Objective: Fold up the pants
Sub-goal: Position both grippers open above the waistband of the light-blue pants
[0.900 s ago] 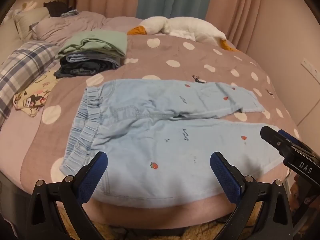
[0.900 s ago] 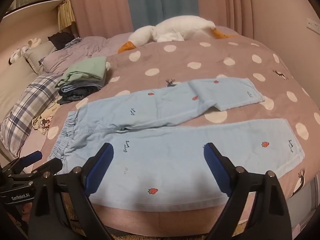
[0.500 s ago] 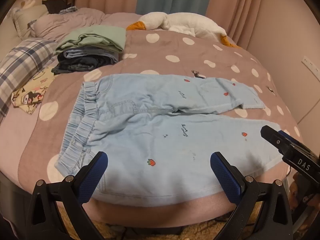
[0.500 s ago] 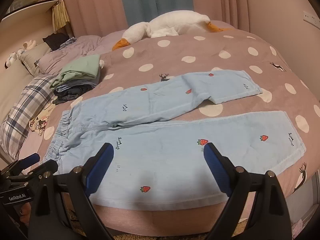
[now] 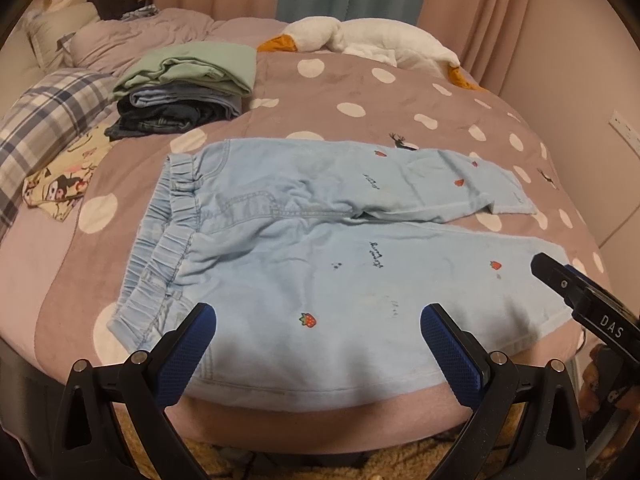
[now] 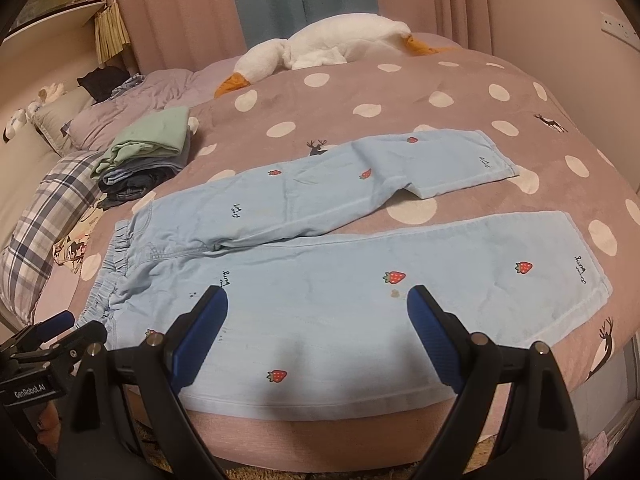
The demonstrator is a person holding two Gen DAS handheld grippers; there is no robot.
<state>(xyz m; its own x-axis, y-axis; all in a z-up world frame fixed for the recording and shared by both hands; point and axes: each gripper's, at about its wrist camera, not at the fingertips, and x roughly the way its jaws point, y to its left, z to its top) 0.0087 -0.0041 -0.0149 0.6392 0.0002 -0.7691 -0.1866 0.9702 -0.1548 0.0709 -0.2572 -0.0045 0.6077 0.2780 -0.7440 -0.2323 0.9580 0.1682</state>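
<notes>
Light blue pants [image 5: 320,248] with small strawberry prints lie spread flat on the bed, waistband to the left, both legs running right; they also show in the right wrist view [image 6: 360,260]. The far leg's end is folded under. My left gripper [image 5: 318,332] is open and empty, hovering over the near edge of the pants by the waist. My right gripper [image 6: 318,312] is open and empty over the near leg. Each gripper shows at the edge of the other's view.
The bed has a mauve polka-dot blanket [image 5: 360,92]. A stack of folded clothes [image 5: 184,88] sits at the back left, with a plaid pillow [image 5: 44,120] beside it. A white goose plush [image 6: 328,44] lies at the back. A wall stands to the right.
Both grippers have moved forward and lower toward the pants, which now fill more of each view. The pants have not moved. Both grippers stay open.
</notes>
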